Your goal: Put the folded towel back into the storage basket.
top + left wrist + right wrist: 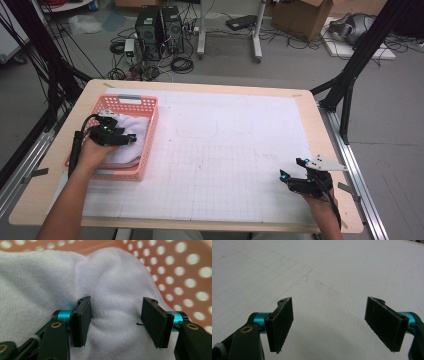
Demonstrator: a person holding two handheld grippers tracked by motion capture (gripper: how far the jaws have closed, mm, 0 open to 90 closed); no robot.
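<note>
A pink perforated basket [148,150] stands at the table's left and holds a folded white towel [141,125]. My left gripper [131,138] reaches into it from the near side. In the left gripper view this gripper [117,303] is open, its pads pressed down into the towel [37,277] with a raised fold of cloth between them; the basket wall [185,272] rises behind. My right gripper [292,169] hovers open near the table's front right. Nothing lies between its jaws in the right gripper view [329,312], just the white grid mat [324,270].
The white grid mat [225,150] covers most of the wooden table [320,125]. Black frame struts [350,75] stand at both back corners. Beyond the table, computer towers [160,30], cables and a cardboard box [300,15] sit on the floor.
</note>
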